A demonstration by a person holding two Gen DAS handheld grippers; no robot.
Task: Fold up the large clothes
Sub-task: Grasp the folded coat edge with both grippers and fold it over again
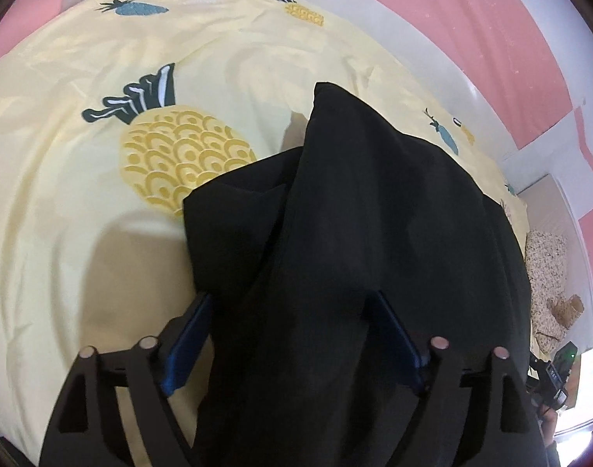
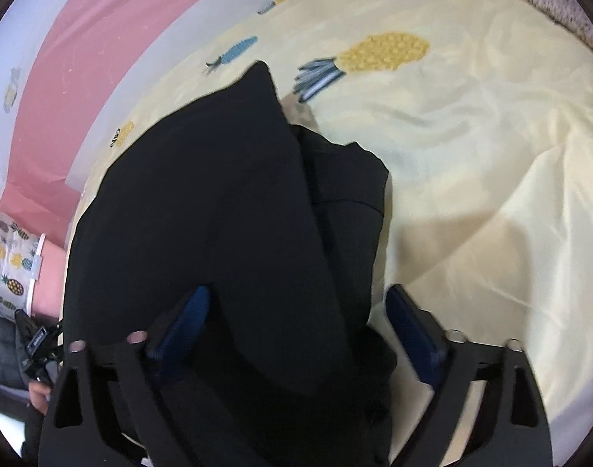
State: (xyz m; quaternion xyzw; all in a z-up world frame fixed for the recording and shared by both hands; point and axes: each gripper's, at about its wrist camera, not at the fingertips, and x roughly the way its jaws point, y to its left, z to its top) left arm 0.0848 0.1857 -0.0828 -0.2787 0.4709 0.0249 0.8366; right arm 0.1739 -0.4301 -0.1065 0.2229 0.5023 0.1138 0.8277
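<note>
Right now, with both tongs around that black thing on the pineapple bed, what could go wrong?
1. The left tongs and right tongs both look wide apart around the black garment, so it may slip out if lifted.
2. The garment is bunched in thick, uneven layers, so a fold from here could come out crooked.
3. The yellow bedsheet is already wrinkled; dragging the garment might rumple it more.

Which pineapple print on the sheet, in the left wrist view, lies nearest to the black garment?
The big yellow pineapple with dark striped leaves: the black garment nearly touches its lower edge. The small yellow one lies far off.
</note>
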